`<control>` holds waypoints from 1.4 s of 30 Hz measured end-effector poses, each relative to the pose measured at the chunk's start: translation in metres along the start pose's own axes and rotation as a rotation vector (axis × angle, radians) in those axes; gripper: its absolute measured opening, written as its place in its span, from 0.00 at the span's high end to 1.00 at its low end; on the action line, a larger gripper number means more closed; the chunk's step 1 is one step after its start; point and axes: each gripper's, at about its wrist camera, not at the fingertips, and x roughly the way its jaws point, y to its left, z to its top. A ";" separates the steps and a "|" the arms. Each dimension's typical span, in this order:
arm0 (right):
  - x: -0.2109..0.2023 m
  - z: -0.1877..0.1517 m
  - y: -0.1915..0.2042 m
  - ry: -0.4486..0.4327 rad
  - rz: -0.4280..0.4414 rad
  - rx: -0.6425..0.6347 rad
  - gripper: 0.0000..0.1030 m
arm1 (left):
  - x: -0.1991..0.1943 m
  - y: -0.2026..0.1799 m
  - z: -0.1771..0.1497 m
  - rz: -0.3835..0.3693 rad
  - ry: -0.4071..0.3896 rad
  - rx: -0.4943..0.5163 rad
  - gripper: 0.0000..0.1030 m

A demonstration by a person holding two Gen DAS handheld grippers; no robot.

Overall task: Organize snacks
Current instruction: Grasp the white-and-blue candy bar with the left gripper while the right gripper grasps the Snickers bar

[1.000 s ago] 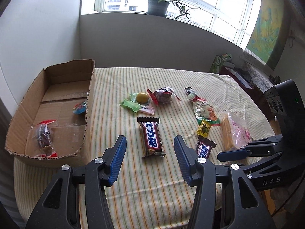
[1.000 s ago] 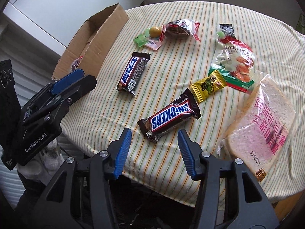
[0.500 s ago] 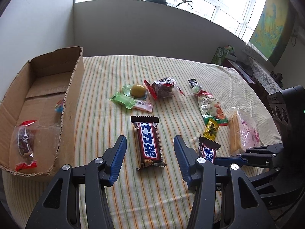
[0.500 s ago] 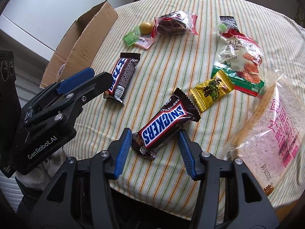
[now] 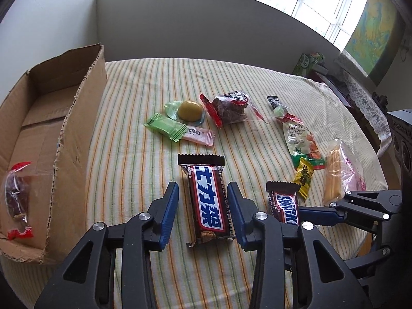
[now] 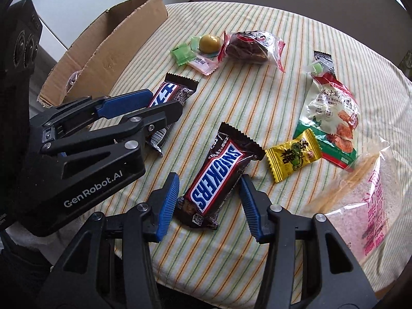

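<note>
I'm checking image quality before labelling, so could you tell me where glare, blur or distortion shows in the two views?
Left wrist view: the windows are blown out and fisheye bends the wall edge; the Chinese-label Snickers bar is sharp. Right wrist view: even light, the bagged bread slice is smeared at the rim, mild sheen on the Snickers bar.

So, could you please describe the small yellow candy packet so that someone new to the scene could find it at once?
Start at the striped tablecloth and go to the big bag of sliced bread at its edge. Beside it, between the English-lettered chocolate bar and the red-and-green snack pouch, lies the yellow candy packet: the only bright yellow wrapper, with crimped ends.
</note>
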 end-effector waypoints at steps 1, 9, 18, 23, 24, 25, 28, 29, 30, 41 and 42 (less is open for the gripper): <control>0.001 0.001 0.002 -0.001 -0.010 -0.013 0.52 | 0.000 0.001 0.000 -0.004 0.001 -0.004 0.65; 0.001 0.005 -0.001 -0.002 -0.016 -0.026 0.62 | 0.000 0.000 -0.001 -0.010 -0.006 0.009 0.72; -0.011 -0.009 -0.013 -0.022 0.015 0.003 0.66 | -0.008 0.003 -0.004 -0.015 -0.016 -0.005 0.73; -0.015 -0.015 -0.016 -0.031 0.030 0.011 0.67 | -0.014 0.004 -0.007 -0.014 -0.027 -0.010 0.73; -0.015 -0.015 -0.016 -0.033 0.034 0.015 0.67 | -0.016 0.004 -0.008 -0.015 -0.029 -0.011 0.73; -0.015 -0.015 -0.017 -0.035 0.037 0.018 0.67 | -0.017 0.004 -0.008 -0.015 -0.032 -0.011 0.73; -0.019 -0.019 -0.018 -0.044 0.049 0.023 0.67 | -0.022 0.003 -0.009 -0.018 -0.039 -0.009 0.73; -0.021 -0.020 -0.018 -0.048 0.052 0.022 0.67 | -0.023 0.003 -0.009 -0.018 -0.041 -0.007 0.73; -0.024 -0.021 -0.018 -0.054 0.052 0.021 0.67 | -0.024 0.003 -0.009 -0.018 -0.043 -0.005 0.73; -0.058 -0.020 -0.019 -0.127 0.079 0.016 0.68 | -0.053 0.003 -0.009 -0.033 -0.098 -0.016 0.73; -0.062 -0.018 -0.018 -0.137 0.079 0.012 0.68 | -0.057 0.003 -0.008 -0.032 -0.105 -0.017 0.73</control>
